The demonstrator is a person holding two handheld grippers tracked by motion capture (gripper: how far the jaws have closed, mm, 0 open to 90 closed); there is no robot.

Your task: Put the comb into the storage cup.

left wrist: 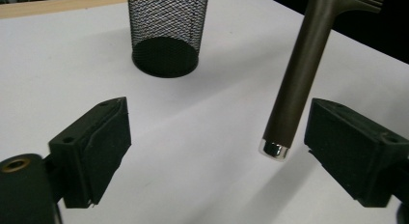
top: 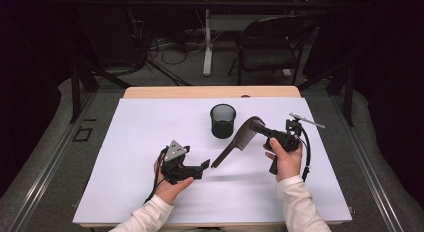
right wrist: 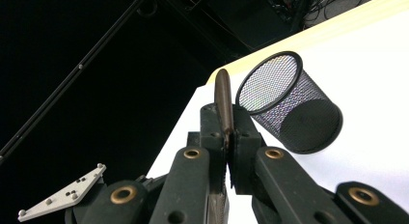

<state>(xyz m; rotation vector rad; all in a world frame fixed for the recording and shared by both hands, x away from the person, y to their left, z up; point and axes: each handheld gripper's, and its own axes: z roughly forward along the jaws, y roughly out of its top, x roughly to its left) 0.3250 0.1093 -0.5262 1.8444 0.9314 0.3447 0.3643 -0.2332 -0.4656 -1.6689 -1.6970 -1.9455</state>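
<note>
My right gripper [top: 260,128] is shut on the toothed end of a dark brown comb [top: 235,142], held above the white table. In the right gripper view the comb [right wrist: 224,103] stands edge-on, pinched between the jaws of that gripper [right wrist: 226,132]. The comb's handle slants down to the left toward my left gripper [top: 204,165]. In the left gripper view the handle [left wrist: 294,89], with its silver tip, hangs between the wide-apart jaws of the left gripper [left wrist: 217,151]. It is close to the right jaw and touches neither pad. A black mesh cup [top: 222,120] stands upright behind the comb.
The cup [left wrist: 166,31] is empty and sits just beyond the left gripper's jaws; it appears right of the comb [right wrist: 289,103] in the right gripper view. A white sheet [top: 150,142] covers the table. A chair [top: 270,42] and cables lie beyond the far edge.
</note>
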